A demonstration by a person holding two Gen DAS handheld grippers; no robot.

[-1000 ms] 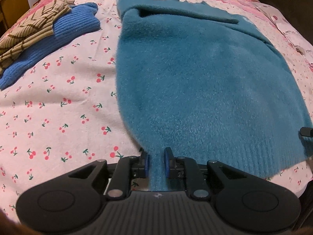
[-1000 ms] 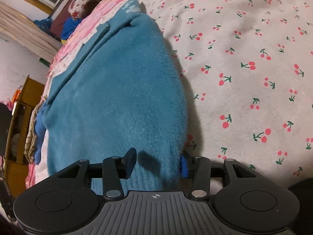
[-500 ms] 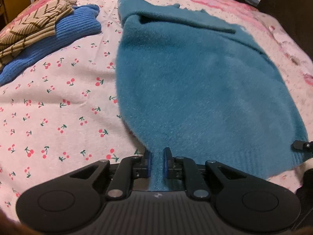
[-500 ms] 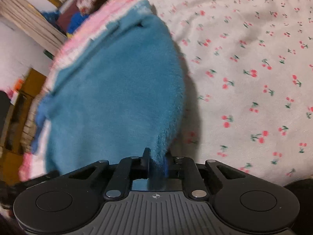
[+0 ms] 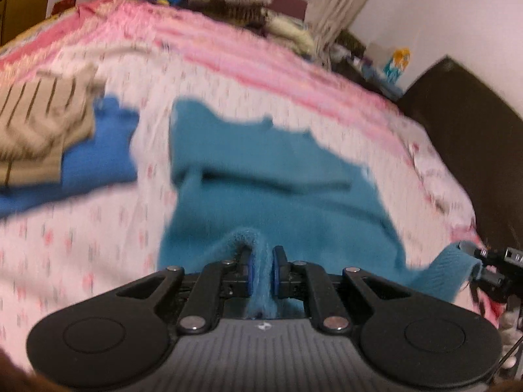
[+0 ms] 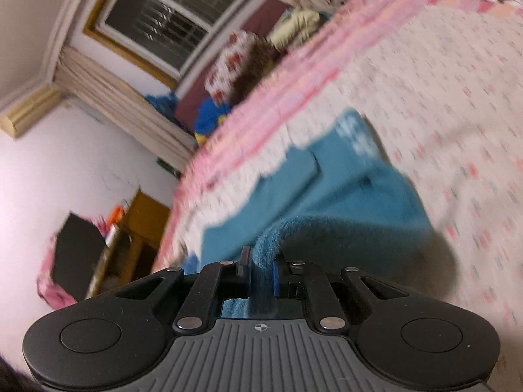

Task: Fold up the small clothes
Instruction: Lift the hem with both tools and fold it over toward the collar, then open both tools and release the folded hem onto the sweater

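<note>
1. As both grippers had the hem raised off the bed (image 5: 81, 248), we judged the chief risk to be a slip: the left gripper (image 5: 261, 269) was clamped narrow on one bunched corner of the teal sweater (image 5: 278, 196), and the right gripper (image 6: 263, 272) was pinched just as narrow on the other corner, each holding only a thin ridge of fluffy knit.
2. The rest of the sweater lay on the cherry-print bed, collar end far from us, so its drag could tug a corner free.
3. If we carried one corner farther than the other, we expected a skewed fold with the hem missing the shoulders.
4. The sleeve folded across the top could shift or bunch under the incoming layer.
5. A folded pile, the blue knit (image 5: 98, 163) under the striped garment (image 5: 39, 124), sat well apart to the left, so we saw little risk of a snag there.
</note>
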